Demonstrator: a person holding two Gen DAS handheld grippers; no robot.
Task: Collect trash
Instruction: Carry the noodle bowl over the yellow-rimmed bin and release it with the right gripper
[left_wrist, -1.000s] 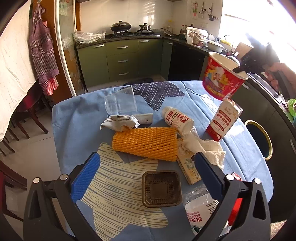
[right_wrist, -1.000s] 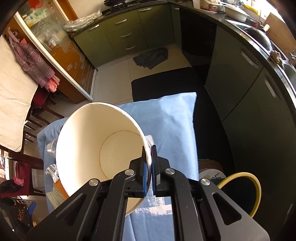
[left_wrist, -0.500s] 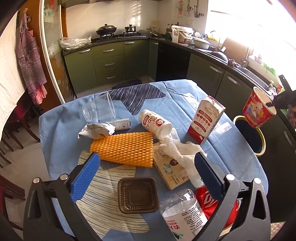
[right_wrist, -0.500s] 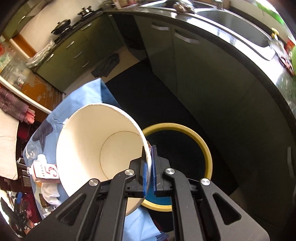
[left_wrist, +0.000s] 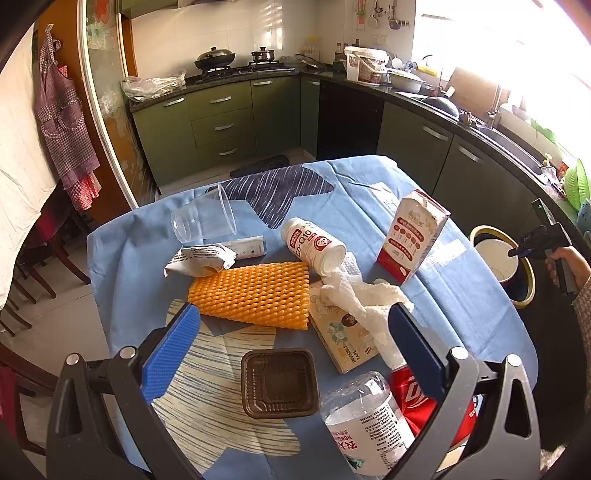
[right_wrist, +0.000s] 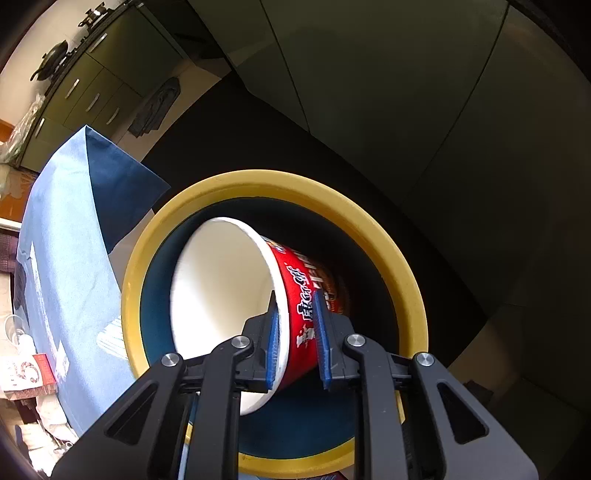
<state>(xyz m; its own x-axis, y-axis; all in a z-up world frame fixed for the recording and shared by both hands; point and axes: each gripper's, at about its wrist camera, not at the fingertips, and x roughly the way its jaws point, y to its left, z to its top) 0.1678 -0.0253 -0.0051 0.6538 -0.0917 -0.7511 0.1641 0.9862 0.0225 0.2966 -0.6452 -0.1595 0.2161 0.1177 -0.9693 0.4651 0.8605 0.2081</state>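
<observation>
My right gripper (right_wrist: 295, 339) is over the yellow-rimmed trash bin (right_wrist: 391, 258). Its jaws have parted and the red noodle cup (right_wrist: 236, 295) tilts inside the bin, its rim between the loosened pads. The cup also shows in the bin in the left wrist view (left_wrist: 496, 258). My left gripper (left_wrist: 295, 343) is open above the table's near edge, over a brown plastic tray (left_wrist: 279, 382). Trash lies ahead: orange foam net (left_wrist: 255, 295), white bottle (left_wrist: 314, 245), milk carton (left_wrist: 412, 236), clear cup (left_wrist: 203, 219), crumpled tissue (left_wrist: 365, 295), wrapper (left_wrist: 201, 258).
A blue cloth (left_wrist: 125, 251) covers the round table. A water bottle (left_wrist: 365, 417), a red can (left_wrist: 417, 398) and a flat box (left_wrist: 343, 339) lie at the near right. Green kitchen cabinets (left_wrist: 221, 122) stand behind; chairs (left_wrist: 37, 266) at the left.
My right gripper carried the noodle cup from over the table to the bin, lowered it inside and opened its jaws. The left gripper stayed open and shifted slightly.
</observation>
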